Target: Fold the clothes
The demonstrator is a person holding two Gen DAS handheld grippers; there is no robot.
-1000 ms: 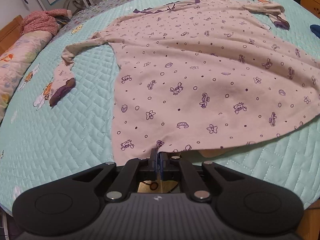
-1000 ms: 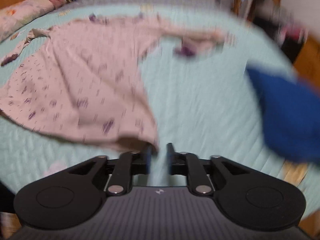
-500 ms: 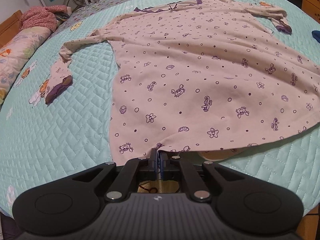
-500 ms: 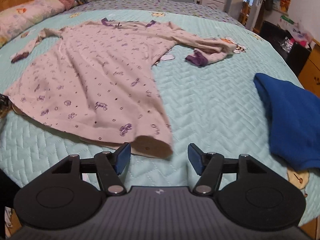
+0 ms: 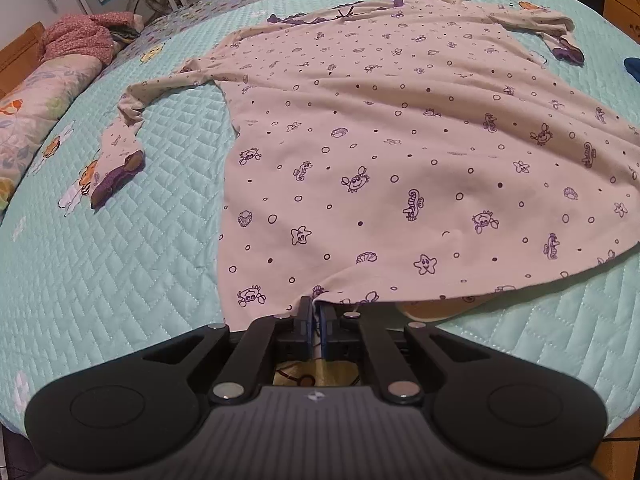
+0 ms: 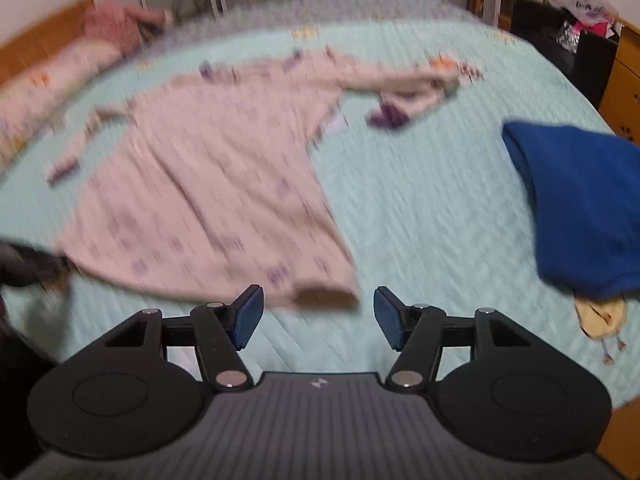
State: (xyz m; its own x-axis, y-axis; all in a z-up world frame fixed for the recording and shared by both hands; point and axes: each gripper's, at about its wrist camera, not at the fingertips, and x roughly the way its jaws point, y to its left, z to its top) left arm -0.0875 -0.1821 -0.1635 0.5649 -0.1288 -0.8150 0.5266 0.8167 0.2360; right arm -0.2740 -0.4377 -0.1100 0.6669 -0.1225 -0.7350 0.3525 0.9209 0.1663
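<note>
Quilted bed (image 5: 120, 264), wooden headboard (image 6: 44, 40), dresser (image 6: 624, 92)

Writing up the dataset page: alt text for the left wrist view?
The left gripper, shut, pinches the near hem of a pink long-sleeved nightgown with purple sea-creature prints, spread flat on a quilted mint-green bedspread. A floral pillow lies far left.

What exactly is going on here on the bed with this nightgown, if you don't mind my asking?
A person with a gripper in each hand is folding a pink patterned nightgown spread flat on a quilted bed. The left gripper is shut on the near hem. The right gripper has nothing between its pads; its jaws are opening just short of the hem's other corner. A blue garment lies to the right, untouched.
</note>
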